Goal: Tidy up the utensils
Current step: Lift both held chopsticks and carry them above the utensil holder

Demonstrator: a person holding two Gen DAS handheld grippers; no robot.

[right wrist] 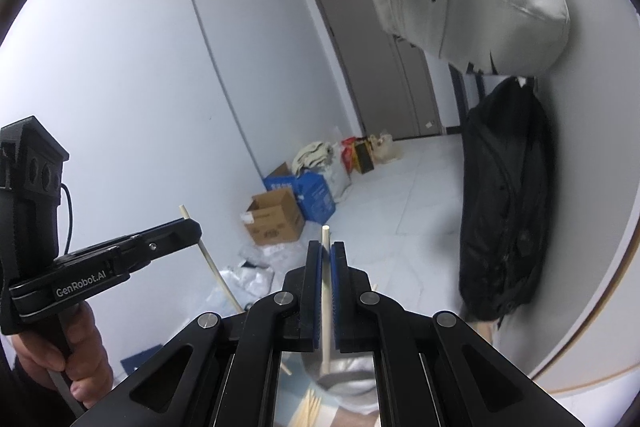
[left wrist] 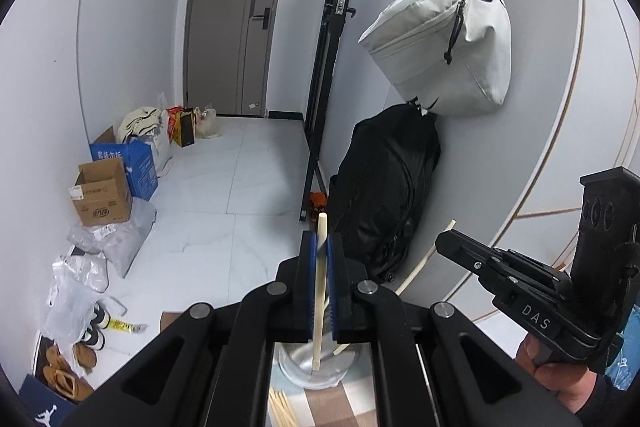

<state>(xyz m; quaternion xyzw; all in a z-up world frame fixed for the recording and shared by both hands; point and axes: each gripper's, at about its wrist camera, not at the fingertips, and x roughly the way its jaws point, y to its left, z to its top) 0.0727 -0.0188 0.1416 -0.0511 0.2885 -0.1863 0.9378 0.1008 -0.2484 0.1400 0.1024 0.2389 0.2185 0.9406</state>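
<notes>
two chopsticks (left wrist: 320, 291) pinched, lower ends blurred inside glass cup (left wrist: 316, 367)

Two pale wooden chopsticks are held nearly upright, one chopstick (left wrist: 320, 287) clamped between blue pads with its lower end inside a clear glass cup (left wrist: 316, 367), the other chopstick (right wrist: 326, 299) likewise over the cup. More loose chopsticks (left wrist: 282, 411) lie flat just beside the cup's base.

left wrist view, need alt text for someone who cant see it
The left tool is shut on an upright chopstick whose lower end is in a glass cup. To the right, the right tool holds another chopstick; behind are a white bag and black backpack.
</notes>
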